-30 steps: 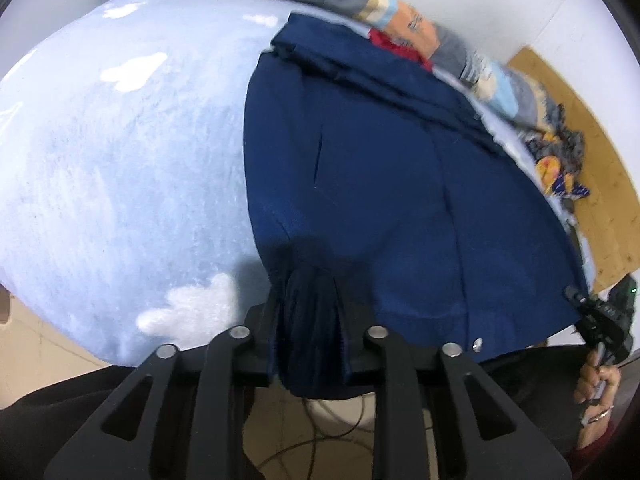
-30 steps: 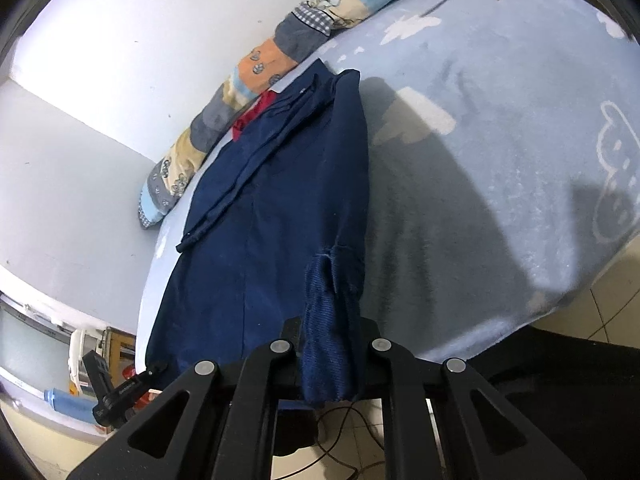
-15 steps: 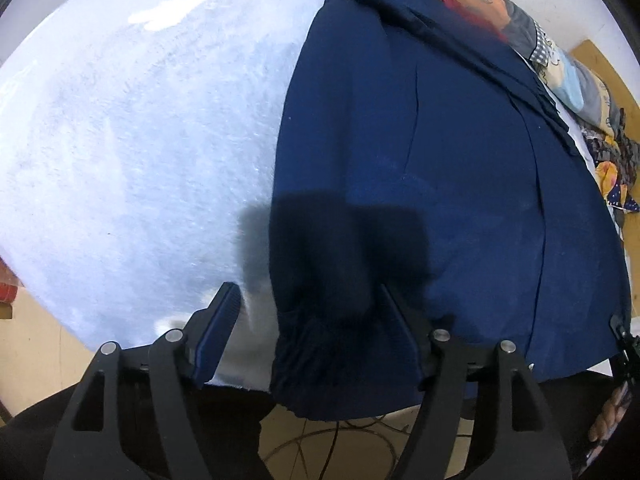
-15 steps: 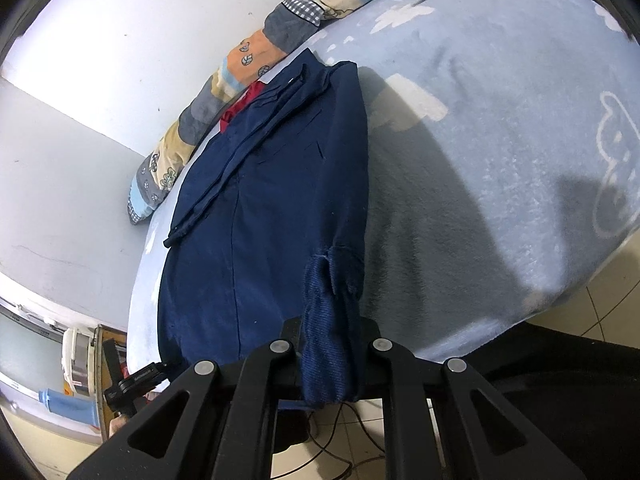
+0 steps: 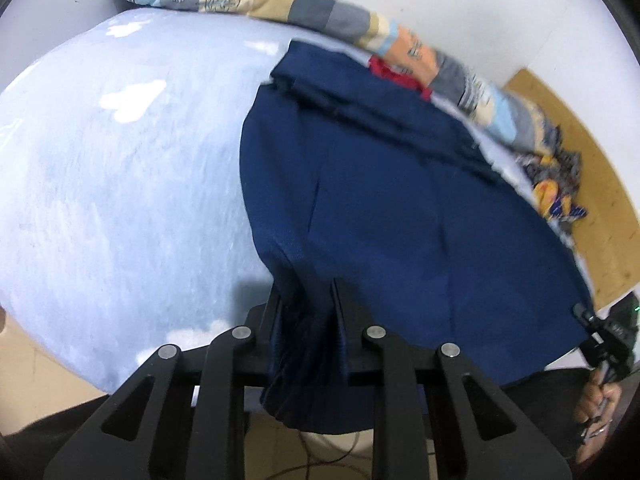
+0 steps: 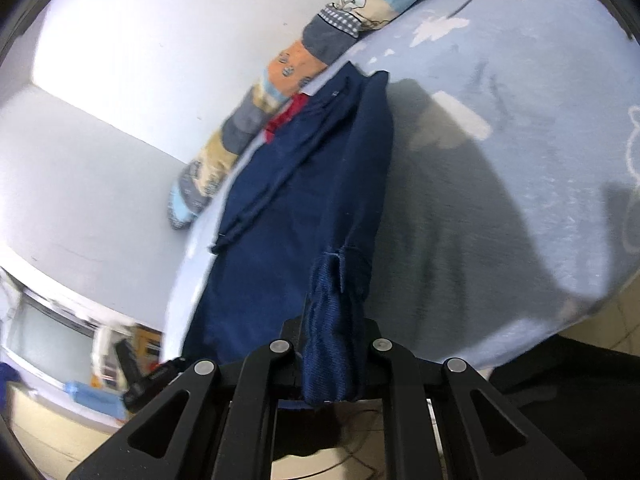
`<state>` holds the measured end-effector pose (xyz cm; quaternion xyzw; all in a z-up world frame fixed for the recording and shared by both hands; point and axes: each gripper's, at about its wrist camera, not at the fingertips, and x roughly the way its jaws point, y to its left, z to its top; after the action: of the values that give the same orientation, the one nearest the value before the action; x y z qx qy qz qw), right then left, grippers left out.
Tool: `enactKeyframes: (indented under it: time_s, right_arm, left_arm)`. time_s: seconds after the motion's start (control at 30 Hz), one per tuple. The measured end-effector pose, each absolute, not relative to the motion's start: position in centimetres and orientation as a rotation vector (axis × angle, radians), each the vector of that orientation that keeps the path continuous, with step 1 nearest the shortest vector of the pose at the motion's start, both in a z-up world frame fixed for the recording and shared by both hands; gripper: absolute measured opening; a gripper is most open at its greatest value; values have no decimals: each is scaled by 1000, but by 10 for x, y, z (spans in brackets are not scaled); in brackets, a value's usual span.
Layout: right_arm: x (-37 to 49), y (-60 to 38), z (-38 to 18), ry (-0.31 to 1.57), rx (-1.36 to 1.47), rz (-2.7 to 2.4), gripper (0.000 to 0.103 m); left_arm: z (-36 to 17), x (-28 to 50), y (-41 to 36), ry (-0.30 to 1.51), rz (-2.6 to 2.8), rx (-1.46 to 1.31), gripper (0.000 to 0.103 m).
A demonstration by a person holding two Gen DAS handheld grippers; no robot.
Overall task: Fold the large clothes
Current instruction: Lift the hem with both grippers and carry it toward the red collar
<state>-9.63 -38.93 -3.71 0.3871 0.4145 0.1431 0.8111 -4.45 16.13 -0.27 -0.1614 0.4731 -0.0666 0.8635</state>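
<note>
A navy blue jacket (image 5: 400, 208) lies flat on the bed, collar toward the wall. Its near left corner is bunched between the jaws of my left gripper (image 5: 306, 304), which are closing and pinch the cloth. In the right wrist view the same jacket (image 6: 300, 208) stretches away, and my right gripper (image 6: 332, 328) is shut on a rolled fold of its near right hem. The right gripper (image 5: 600, 336) also shows at the left view's edge, held by a hand. The left gripper (image 6: 140, 380) appears dark and small at the lower left of the right view.
The bed has a light blue sheet (image 5: 120, 180) with white clouds. A patchwork bolster (image 5: 320, 12) runs along the white wall, with a red garment (image 5: 396, 74) beside the collar. A pile of colourful clothes (image 5: 556, 192) and a wooden board (image 5: 580, 160) lie beyond. Floor shows below.
Half a second ago my left gripper stood wide open low over the jacket's corner. It has since closed on that corner and drawn back. The right gripper kept its grip.
</note>
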Motion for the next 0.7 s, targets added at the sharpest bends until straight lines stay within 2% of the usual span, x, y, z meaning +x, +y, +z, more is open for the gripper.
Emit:
enactKeyframes:
  time_s: [0.33,0.7]
  right_arm:
    - [-49,-408,28,770,895,422,10]
    - [65,-410,105,712,906,422,10]
  left_arm:
    - [72,14,188,846,-152,-432,19]
    - [122,130,195,811,-145,-507,19]
